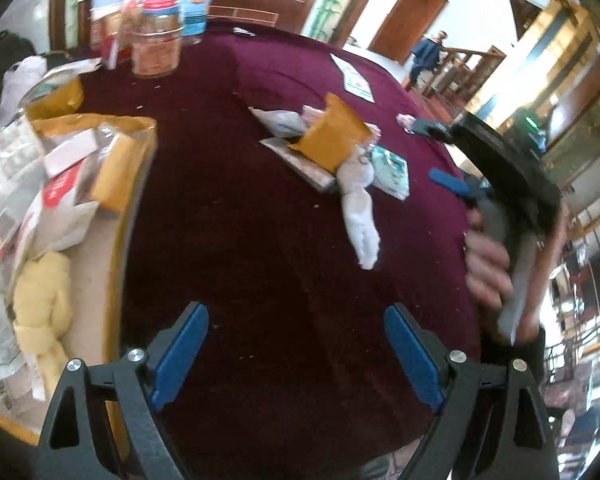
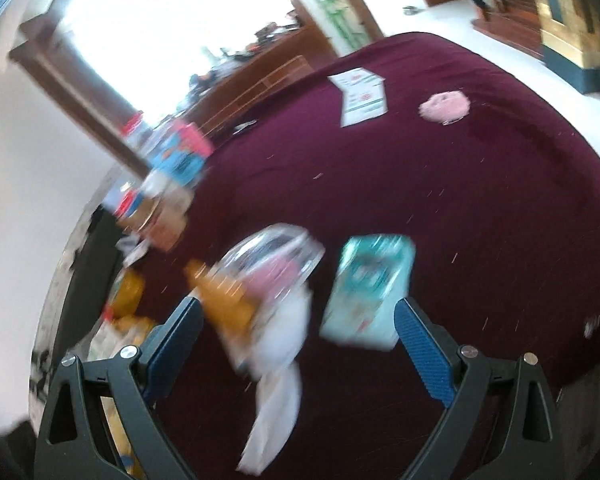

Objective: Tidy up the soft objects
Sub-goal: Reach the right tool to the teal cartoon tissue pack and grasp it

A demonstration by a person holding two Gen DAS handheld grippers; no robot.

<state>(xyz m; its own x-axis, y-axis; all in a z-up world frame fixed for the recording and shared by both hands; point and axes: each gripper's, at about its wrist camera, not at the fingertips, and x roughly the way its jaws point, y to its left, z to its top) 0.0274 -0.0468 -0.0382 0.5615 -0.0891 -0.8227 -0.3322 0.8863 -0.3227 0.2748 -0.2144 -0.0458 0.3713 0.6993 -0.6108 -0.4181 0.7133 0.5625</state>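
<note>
Left gripper (image 1: 296,356): it is hovering low over the bare maroon tablecloth (image 1: 260,240), fingers spread wide with nothing between them.

Right gripper (image 2: 298,350): it is also spread and empty, hanging above the small pile in the middle of the table; in the left view it is showing at the right edge, with the person's hand (image 1: 486,264) wrapped round its handle.

White plush toy (image 1: 360,208): it is lying on the cloth, its head tucked against the pile and its legs trailing toward the near edge. In the right view it is sitting just ahead of that gripper's open fingers.

Pile: a yellow padded envelope (image 1: 336,136) is resting on a flat card, with a white pouch (image 1: 280,122) at its far side and a teal packet (image 1: 392,170) to its right.

Pink fluffy thing (image 2: 446,106): it is lying alone toward the far right of the table, well apart from the pile; the blur is making it hard to say what it is.

Tray (image 1: 128,208): at the left, it is holding boxes, bags and a knotted yellow soft toy (image 1: 46,312).

Step in hand: the right gripper is probably approaching the white plush toy for a pick-up; no grasp yet.

Next move: lowering the open fingers around the toy's body, closing gently on the soft stuffing, and lifting clear without dragging the envelope or packet along.
</note>
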